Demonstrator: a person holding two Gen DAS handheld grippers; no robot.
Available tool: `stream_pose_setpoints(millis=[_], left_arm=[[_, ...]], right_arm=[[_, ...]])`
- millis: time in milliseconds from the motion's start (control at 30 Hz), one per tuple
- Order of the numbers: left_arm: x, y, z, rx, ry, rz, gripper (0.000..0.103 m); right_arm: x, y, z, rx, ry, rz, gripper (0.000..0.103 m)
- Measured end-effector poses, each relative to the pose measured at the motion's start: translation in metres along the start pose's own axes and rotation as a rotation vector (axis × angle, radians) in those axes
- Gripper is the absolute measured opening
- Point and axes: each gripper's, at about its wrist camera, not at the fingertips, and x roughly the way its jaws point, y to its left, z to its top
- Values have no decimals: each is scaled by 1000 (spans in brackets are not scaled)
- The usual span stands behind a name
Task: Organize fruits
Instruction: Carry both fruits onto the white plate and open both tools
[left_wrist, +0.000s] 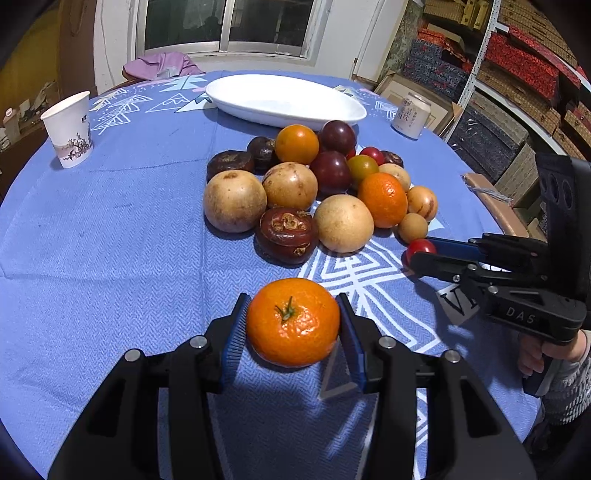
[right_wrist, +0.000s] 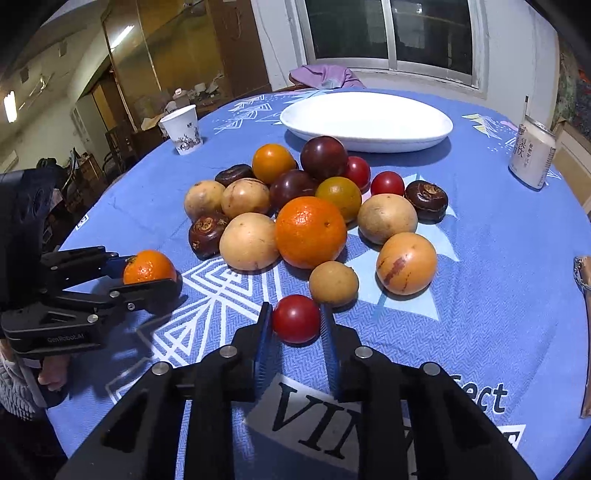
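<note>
While white dish (right_wrist: 365, 122) sits bare | left gripper (left_wrist: 293, 325) clamps mandarin (left_wrist: 293, 322) | right gripper (right_wrist: 296, 319) clamps tomato (right_wrist: 296, 318)

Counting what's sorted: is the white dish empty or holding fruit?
Empty. The white dish shows only bare white inside; all fruit lies on the tablecloth.

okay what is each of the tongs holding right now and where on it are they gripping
The left tongs clamp a mandarin by its two sides, stem up. The right tongs are shut on a small red tomato, also across its sides.
</note>
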Motion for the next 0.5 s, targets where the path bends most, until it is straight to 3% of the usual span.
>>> stream_pose_setpoints(millis=[167, 333, 500], left_arm=[[-13, -1, 15, 17, -48, 26, 46], [-20, -6, 87, 79, -104, 106, 46], [9, -1, 165, 30, -134, 116, 46]], right_arm=[[-30, -8, 16, 34, -82, 52, 26], [-58, -33, 85, 83, -226, 34, 26], [-24, -66, 149, 156, -234, 30, 26]])
